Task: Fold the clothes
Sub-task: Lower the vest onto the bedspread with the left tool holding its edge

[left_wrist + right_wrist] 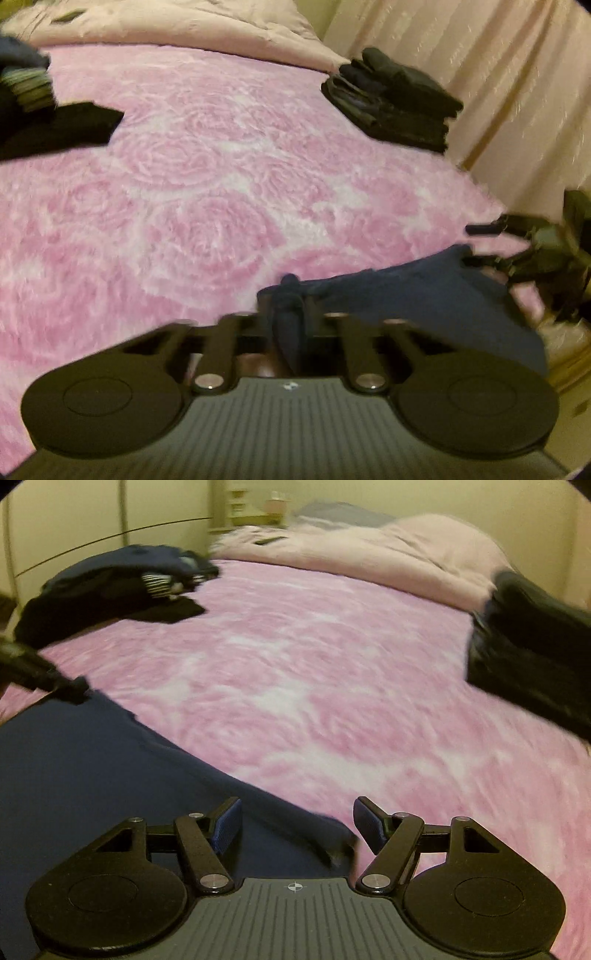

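A navy blue garment lies at the near edge of a pink fluffy bedspread. My left gripper is shut on a bunched corner of it. In the right wrist view the same garment spreads across the lower left. My right gripper is open just above the garment's right edge, with blue pads apart and nothing between them. The left gripper shows at the far left of that view, and the right gripper shows blurred at the right of the left wrist view.
A stack of folded dark clothes sits at the bed's right edge, also in the right wrist view. A heap of unfolded dark clothes lies at the left. A pale pink duvet is at the head, curtains on the right.
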Demonstrator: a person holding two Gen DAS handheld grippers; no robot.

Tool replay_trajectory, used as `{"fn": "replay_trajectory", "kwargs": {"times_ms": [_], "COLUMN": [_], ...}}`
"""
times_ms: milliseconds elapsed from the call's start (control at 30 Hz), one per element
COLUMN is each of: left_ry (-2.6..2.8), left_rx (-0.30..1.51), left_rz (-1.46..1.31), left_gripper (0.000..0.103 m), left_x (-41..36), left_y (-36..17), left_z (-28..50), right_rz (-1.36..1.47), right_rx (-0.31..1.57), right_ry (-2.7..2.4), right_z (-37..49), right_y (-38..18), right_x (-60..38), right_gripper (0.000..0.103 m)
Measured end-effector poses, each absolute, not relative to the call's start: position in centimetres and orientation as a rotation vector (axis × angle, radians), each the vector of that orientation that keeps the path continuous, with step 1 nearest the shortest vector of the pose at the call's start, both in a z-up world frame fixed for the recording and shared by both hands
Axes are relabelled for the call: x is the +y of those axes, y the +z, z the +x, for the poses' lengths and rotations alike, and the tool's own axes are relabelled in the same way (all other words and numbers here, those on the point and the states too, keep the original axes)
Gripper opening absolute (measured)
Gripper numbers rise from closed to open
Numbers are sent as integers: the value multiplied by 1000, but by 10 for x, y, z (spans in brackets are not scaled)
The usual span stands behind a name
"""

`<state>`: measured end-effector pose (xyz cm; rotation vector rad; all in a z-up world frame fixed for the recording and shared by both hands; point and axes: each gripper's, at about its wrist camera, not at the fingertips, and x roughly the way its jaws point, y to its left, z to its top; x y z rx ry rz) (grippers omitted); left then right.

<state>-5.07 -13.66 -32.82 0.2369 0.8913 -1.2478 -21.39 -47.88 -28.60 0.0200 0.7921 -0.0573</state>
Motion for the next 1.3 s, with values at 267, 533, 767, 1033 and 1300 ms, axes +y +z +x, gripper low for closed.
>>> {"fn": "replay_trajectory", "kwargs": {"times_ms": [267,533,767,1033,1300], "left_ry": [-1248,-1259,-1235,-1222,-1218], "left_rx": [830,733,820,841,804], "left_rz": [294,258,274,266,299], "left_gripper": [7,5,7,10,11], "left_x": [-139,-139,-146,-147,-148], "left_y": [-333,-319,-339,-340,-339], "left_z": [-61,-65,-56,-54,-60], "right_rz": [36,-114,7,-20,-94], "right_rx": [762,690,741,678,786], "right_ry": [-108,-203,-167,-57,-21], "right_z": [-233,-236,-237,-246,-222], "right_y": [-289,-271,-291,-269,-295], "right_x": [-485,-485,-503,-481,-478], "right_gripper": [0,0,0,62,0]}}
